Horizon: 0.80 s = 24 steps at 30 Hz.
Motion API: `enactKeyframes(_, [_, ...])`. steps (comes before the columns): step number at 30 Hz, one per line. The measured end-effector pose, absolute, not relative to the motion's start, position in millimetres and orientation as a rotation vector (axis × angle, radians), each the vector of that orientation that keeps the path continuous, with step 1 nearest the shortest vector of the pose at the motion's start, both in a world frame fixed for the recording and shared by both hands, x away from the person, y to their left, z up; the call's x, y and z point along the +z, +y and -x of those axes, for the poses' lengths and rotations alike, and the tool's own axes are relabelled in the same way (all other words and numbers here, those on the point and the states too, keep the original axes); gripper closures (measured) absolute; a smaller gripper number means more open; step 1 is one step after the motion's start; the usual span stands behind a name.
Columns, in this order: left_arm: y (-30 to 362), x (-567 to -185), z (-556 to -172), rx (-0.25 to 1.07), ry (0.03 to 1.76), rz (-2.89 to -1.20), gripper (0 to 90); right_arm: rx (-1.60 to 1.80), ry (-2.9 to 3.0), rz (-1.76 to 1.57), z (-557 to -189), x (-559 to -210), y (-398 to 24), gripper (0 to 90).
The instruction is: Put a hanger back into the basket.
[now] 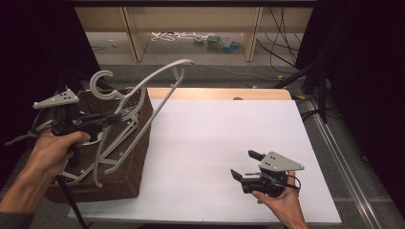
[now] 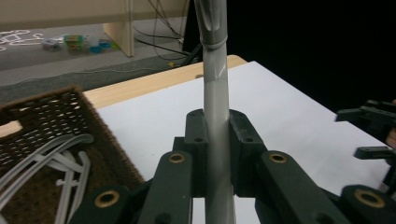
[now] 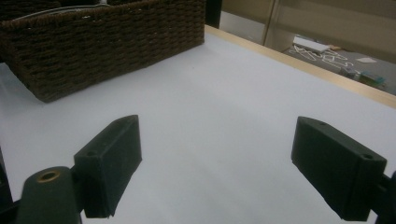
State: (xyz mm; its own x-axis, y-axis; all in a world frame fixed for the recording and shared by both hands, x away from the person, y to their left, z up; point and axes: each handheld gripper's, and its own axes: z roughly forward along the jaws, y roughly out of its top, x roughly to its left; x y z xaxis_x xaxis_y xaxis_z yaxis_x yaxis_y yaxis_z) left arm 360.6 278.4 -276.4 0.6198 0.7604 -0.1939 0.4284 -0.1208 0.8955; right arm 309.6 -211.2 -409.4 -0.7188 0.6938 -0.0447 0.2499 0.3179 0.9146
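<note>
A white plastic hanger [image 1: 157, 76] is raised at a tilt above the brown wicker basket [image 1: 136, 157] at the table's left. My left gripper [image 1: 117, 117] is shut on one of its bars, close to the hook. In the left gripper view the pale bar [image 2: 215, 70] stands upright, pinched between the jaws of the left gripper [image 2: 215, 128]. Several more hangers [image 2: 46, 154] lie in the basket [image 2: 107, 135]. My right gripper [image 1: 246, 164] rests low near the table's front right, open and holding nothing. In its own view the right gripper [image 3: 224, 163] faces the white tabletop, its jaws wide apart.
A white board [image 1: 229, 133] covers the table, with a wooden edge [image 1: 215, 93] at the back. Beyond it are shelf legs, cables and small items on the floor [image 1: 215, 43]. The basket wall [image 3: 102, 46] stands to the left of the right gripper.
</note>
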Motion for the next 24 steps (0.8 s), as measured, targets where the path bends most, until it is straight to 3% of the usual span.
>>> enactKeyframes(24, [360.6,-309.1,-385.1,0.596,1.121,-1.765,79.6,1.365,2.172,-0.846,-310.4,-411.8,-211.2,17.1])
